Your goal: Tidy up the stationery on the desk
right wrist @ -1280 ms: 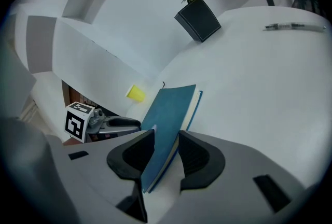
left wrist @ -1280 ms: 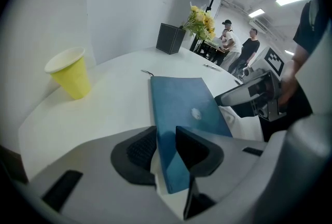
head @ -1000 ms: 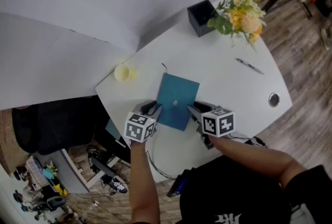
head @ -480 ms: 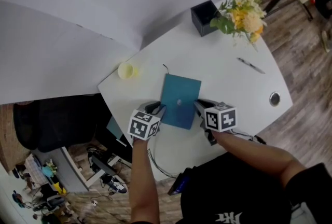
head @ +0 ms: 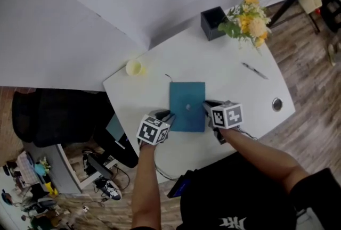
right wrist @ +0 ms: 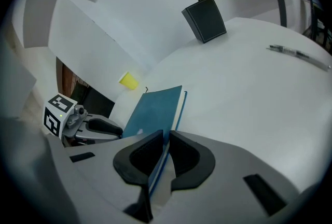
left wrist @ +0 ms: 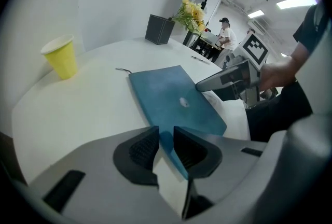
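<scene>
A blue notebook lies on the white desk with both grippers on its near end. My left gripper is shut on the notebook's near left corner, whose cover edge sits between the black pads. My right gripper is shut on its right edge, and the page block shows beside the jaws. Each gripper shows in the other's view: the right gripper and the left gripper. A pen lies alone far right, also in the right gripper view.
A yellow cup stands near the desk's left edge. A black pen holder and a bunch of flowers stand at the back. A round metal fitting sits at the right edge. A person stands in the distance.
Both grippers stay closed on the notebook and have turned it slightly counterclockwise, so it now lies straight in the head view. The head camera has shifted a little.
</scene>
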Motion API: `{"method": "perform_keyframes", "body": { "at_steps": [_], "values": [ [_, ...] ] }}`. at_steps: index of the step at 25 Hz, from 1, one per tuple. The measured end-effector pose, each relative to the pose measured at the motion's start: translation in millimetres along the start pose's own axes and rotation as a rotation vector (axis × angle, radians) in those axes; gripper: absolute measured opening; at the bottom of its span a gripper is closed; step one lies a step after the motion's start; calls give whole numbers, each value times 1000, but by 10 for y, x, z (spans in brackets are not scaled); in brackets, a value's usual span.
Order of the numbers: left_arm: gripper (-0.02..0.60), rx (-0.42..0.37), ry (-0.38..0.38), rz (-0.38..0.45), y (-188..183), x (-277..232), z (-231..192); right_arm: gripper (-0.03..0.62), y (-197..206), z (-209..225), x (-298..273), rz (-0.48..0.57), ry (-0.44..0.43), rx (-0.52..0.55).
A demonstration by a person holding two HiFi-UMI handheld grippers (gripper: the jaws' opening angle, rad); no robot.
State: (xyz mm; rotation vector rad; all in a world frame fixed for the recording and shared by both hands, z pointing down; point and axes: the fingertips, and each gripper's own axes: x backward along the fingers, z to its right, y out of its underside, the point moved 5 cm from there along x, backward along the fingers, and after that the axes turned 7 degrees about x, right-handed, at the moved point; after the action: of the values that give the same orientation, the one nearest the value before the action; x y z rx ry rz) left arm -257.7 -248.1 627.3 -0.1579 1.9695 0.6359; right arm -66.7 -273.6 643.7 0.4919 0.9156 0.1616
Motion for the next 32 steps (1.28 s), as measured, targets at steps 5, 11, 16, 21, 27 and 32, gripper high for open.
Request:
{"method": "perform_keyframes", "body": {
  "at_steps": [5,11,16,21,27,32],
  "values": [
    [69,-9,21,-6,155,-20,180,60,25,12,79,-44,-14,110],
    [59,-5,61,-9,324,-67,452,60,132,96,186,-96,-39,226],
    [48,-29,101,-18,502,-133,662,60,238,110,257,-132,-63,288],
    [41,-50,137,-31,631,-170,866,60,334,136,322,-153,-89,331],
    [38,-72,162,-44,764,-197,1047,60,448,126,397,-172,-79,369],
    [38,-97,182,-51,847,-221,1174,60,546,131,461,-176,-64,387]
  ]
}}
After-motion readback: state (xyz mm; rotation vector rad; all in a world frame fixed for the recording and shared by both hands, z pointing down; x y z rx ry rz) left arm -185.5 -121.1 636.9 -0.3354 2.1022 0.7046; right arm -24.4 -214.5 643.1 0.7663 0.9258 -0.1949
